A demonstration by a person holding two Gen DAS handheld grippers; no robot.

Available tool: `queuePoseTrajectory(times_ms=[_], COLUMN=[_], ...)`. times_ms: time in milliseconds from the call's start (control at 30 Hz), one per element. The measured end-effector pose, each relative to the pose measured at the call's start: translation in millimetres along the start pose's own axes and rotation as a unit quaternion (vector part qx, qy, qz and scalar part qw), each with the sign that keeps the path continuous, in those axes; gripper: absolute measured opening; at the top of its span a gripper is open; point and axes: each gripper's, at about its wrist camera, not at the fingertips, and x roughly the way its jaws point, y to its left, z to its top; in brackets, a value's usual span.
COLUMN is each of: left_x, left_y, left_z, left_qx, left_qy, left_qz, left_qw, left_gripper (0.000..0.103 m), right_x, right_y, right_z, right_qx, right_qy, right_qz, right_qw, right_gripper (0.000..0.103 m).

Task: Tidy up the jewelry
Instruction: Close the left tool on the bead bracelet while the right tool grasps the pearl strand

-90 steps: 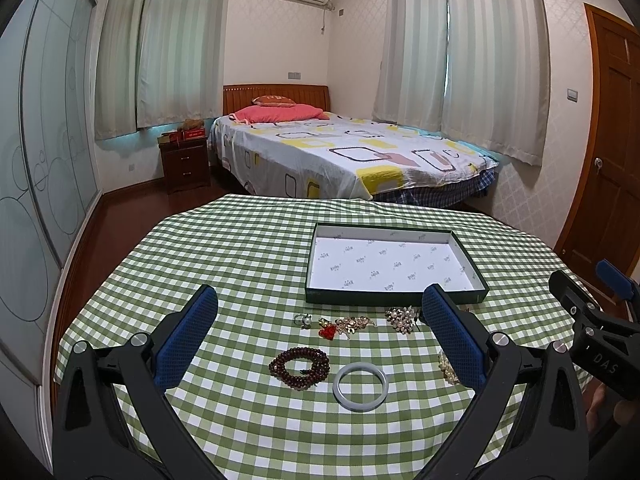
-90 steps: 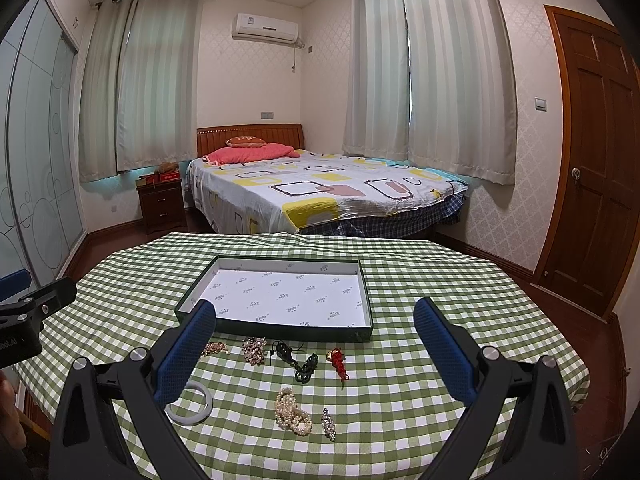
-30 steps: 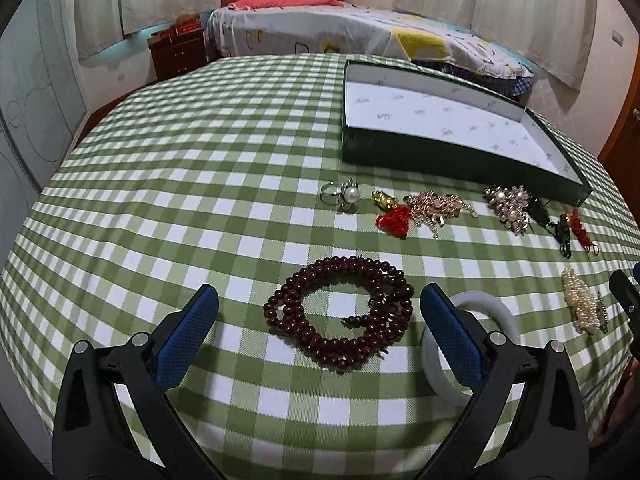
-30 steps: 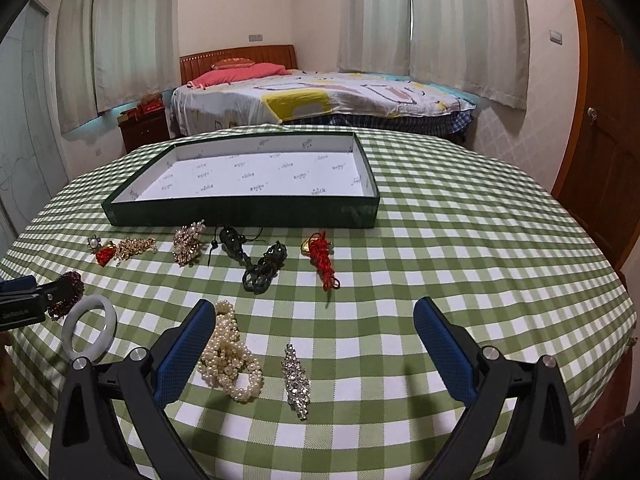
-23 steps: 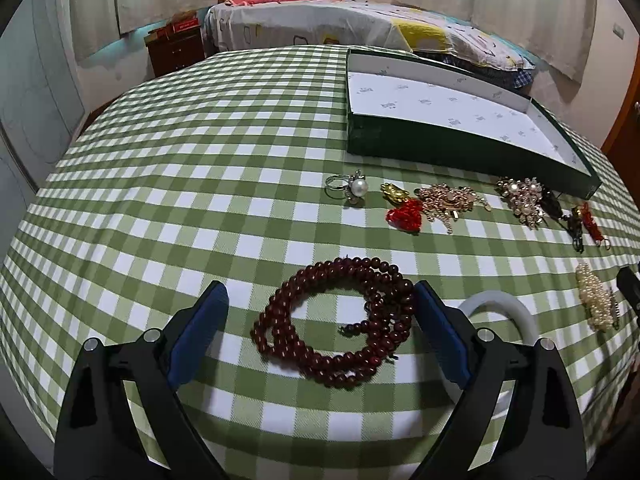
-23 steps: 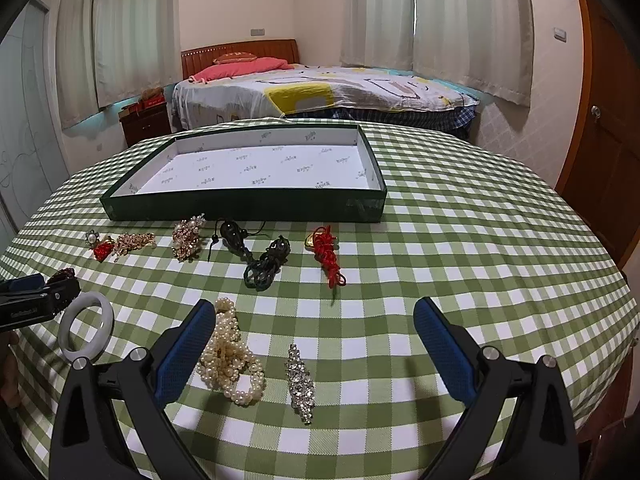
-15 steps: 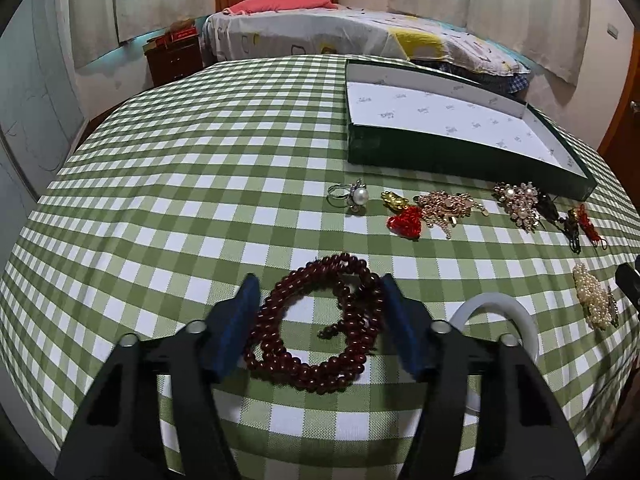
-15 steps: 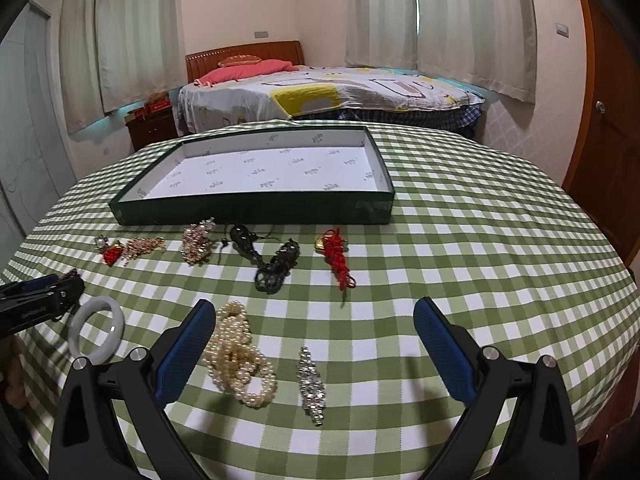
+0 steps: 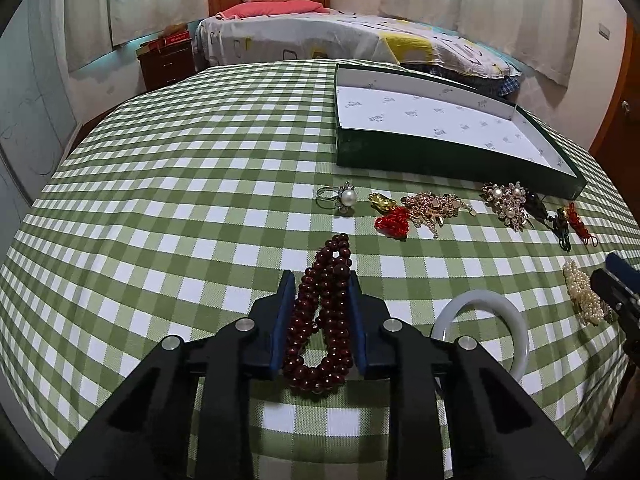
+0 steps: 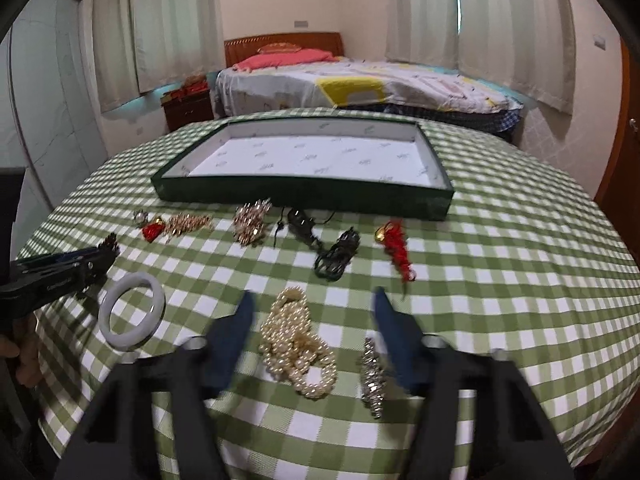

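My left gripper [image 9: 320, 280] is closing, and its blue pads press on a dark red bead bracelet [image 9: 324, 320], squeezing it into a narrow loop on the green checked cloth. A white bangle [image 9: 480, 297] lies just right of it. In the right wrist view my right gripper [image 10: 314, 300] is blurred and closing. A pearl strand [image 10: 298, 340] lies between its fingers, untouched. A rhinestone piece [image 10: 372, 376] sits by the right finger. The left gripper [image 10: 100, 256] shows at the left edge there, beside the bangle [image 10: 105, 314].
A dark green tray [image 10: 304, 196] with white lining stands behind a row of jewelry: pearl ring [image 9: 340, 198], red knot charm [image 9: 394, 222], gold chain [image 9: 434, 206], brooch [image 9: 506, 204], black cord [image 10: 336, 256], red tassel [image 10: 398, 248]. The round table's edge curves close in front.
The left jaws came together from wide open onto the bead bracelet and pinched it narrow. The right jaws narrowed around the pearl strand, which now sits between them.
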Motion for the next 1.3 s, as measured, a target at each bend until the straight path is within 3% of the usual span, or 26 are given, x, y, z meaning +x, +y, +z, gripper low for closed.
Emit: queuePoseTrajectory(times_ms=[267, 600, 1300], left_x=[0.1, -0.8, -7.0], left_y=[-0.2, 0.4, 3.9], left_z=[-0.1, -0.5, 1.1], left_qx=[0.0, -0.001, -0.017], left_qy=[0.0, 0.0, -0.008], left_qz=[0.0, 0.0, -0.018], left_qw=[1.0, 1.0, 0.9997], left_gripper=[0.025, 0.021, 0.012], right_x=[6.6, 9.9, 1.0], right_y=[12.4, 8.4, 4.5], right_z=[-4.8, -12.2, -7.0], right_qx=[-0.025, -0.024, -0.016], right_qy=[0.019, 0.039, 0.017], right_qz=[0.021, 0.024, 0.023], right_qw=[0.999, 0.999, 0.999], right_gripper=[0.051, 0.023, 0.014])
